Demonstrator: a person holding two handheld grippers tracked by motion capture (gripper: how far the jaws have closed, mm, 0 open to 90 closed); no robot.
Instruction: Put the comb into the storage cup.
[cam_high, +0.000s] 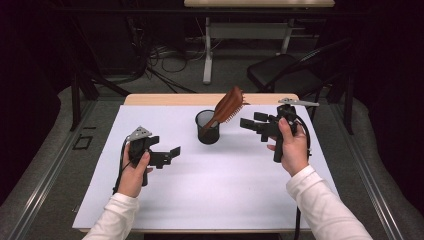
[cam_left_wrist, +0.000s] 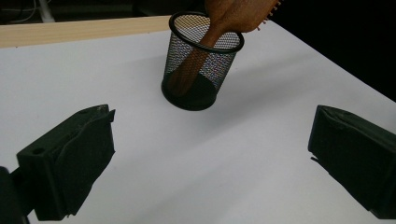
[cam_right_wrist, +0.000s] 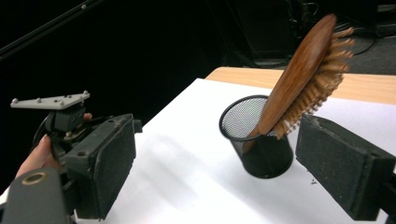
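Observation:
A black mesh cup (cam_high: 207, 127) stands on the white table top (cam_high: 210, 190), towards the back middle. A wooden hairbrush (cam_high: 227, 107) stands in it handle down, its bristled head leaning up and to the right. My right gripper (cam_high: 251, 121) hovers just right of the brush head, pointing left at it, open with nothing between its pads. In the right gripper view the cup (cam_right_wrist: 261, 140) and brush (cam_right_wrist: 303, 74) lie ahead of the open right gripper (cam_right_wrist: 215, 126). My left gripper (cam_high: 172, 156) is held at the left, open and empty, facing the cup (cam_left_wrist: 201, 65).
A strip of bare wood (cam_high: 165, 99) shows at the table's far edge. Behind the table stand a black chair (cam_high: 285, 72) and a second desk (cam_high: 250, 30), with cables on the floor (cam_high: 165, 60). Dark curtains close both sides.

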